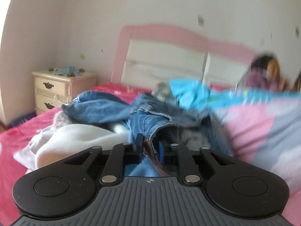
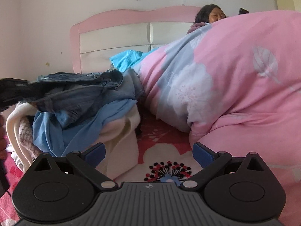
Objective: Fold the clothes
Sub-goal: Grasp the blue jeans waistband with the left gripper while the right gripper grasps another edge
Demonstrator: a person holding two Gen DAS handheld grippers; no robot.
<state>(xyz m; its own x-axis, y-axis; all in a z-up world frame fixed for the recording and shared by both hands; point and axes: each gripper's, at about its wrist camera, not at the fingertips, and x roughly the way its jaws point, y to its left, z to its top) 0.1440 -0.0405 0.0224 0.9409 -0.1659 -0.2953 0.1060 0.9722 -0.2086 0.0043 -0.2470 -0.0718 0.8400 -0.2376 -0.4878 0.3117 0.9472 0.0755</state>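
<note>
**Left tool has the jeans, right tool is empty**

So the left tool is clenched on a piece of denim, the jeans, pinching what looks like a waistband edge with a brown strip on it. The rest of the jeans drape back onto the clothes pile in the middle of the bed, on top of a white garment and a light blue one. The left view is pretty blurry.

The right tool is wide open, gripping nothing, hanging over the flowered sheet just beside the pile. A big pink quilt fills the right side of the bed, and a person sits behind it near the pink headboard. A cream nightstand stands off the bed's left edge.
</note>
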